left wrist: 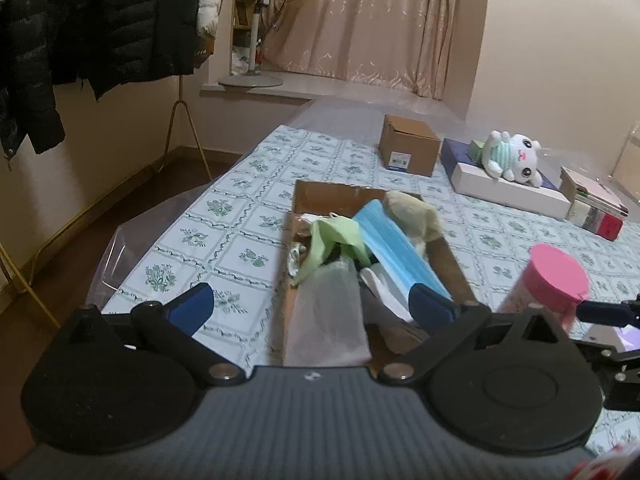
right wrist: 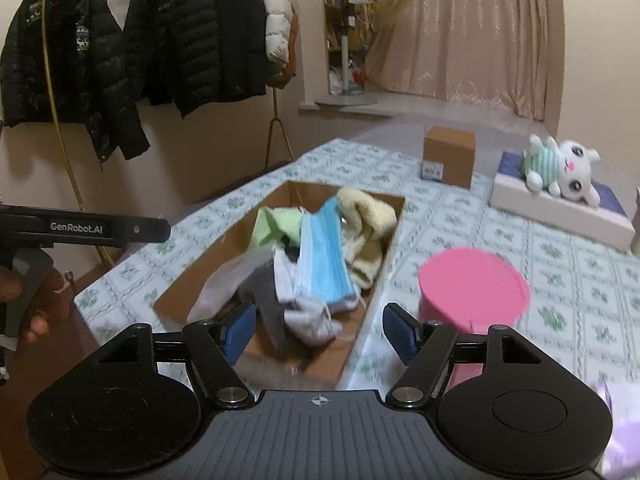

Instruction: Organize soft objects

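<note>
An open cardboard box (left wrist: 320, 194) (right wrist: 288, 194) on the table holds soft items: a blue face mask (left wrist: 394, 250) (right wrist: 324, 256), a green cloth (left wrist: 334, 236) (right wrist: 276, 224), a beige plush cloth (left wrist: 416, 214) (right wrist: 370, 226), grey and white cloths (right wrist: 304, 312) and a clear plastic bag (left wrist: 326, 316) (right wrist: 224, 284). My left gripper (left wrist: 310, 308) is open above the box's near end, empty. My right gripper (right wrist: 320, 330) is open over the box's near end, empty. A white plush toy (left wrist: 514, 156) (right wrist: 564, 172) lies on a flat box at the far right.
A pink-lidded container (left wrist: 554, 280) (right wrist: 474, 288) stands right of the box. A small closed carton (left wrist: 408, 150) (right wrist: 450, 156) sits at the back. Books (left wrist: 596, 206) lie far right. The table (left wrist: 240, 220) has a floral cloth. Jackets (right wrist: 180, 28) hang on a rack at left.
</note>
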`<state>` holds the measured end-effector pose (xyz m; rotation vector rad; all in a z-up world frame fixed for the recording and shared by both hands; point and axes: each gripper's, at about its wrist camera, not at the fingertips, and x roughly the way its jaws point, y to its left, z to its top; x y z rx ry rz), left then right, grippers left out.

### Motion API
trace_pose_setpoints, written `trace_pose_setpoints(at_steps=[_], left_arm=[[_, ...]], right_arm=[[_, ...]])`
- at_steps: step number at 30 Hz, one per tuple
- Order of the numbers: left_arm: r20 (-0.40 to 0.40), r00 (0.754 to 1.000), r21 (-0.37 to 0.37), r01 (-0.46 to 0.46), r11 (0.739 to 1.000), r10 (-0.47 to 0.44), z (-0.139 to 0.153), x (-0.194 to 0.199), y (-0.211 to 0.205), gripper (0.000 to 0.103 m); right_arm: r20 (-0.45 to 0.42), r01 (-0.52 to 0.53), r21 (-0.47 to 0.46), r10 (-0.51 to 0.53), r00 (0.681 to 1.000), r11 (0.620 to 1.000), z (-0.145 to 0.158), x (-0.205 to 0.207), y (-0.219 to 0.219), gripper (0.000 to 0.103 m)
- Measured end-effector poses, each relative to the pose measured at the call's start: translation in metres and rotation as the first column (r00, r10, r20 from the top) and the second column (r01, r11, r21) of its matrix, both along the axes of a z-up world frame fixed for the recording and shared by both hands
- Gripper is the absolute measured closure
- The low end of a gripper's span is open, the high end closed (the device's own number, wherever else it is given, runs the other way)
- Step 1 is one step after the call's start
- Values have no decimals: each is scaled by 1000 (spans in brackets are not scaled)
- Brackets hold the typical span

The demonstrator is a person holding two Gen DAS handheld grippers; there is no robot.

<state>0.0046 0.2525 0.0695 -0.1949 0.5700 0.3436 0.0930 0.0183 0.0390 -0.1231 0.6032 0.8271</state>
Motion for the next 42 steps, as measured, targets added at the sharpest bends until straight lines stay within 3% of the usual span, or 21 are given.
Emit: trace_pose_setpoints(at_steps=[7, 12, 21, 42], left_arm=[[-12, 1000, 3, -21, 1000, 21, 8, -28, -33, 0], [-40, 999, -1, -20, 1000, 20, 6, -46, -54, 1], [-64, 998, -39, -27, 999, 24, 2, -71, -82, 1], [-123, 992, -12, -8, 1000, 7, -11, -80, -110, 1]], right_arm=[[-29, 22, 13, -21, 999, 1000, 7, -23, -26, 32], [-77, 76, 18, -74, 994, 997, 10, -33, -44, 25], [-71, 121, -11, -121, 990, 993, 14, -53, -66, 23], [-111, 118, -50, -123, 986, 992, 4, -64, -70, 20]])
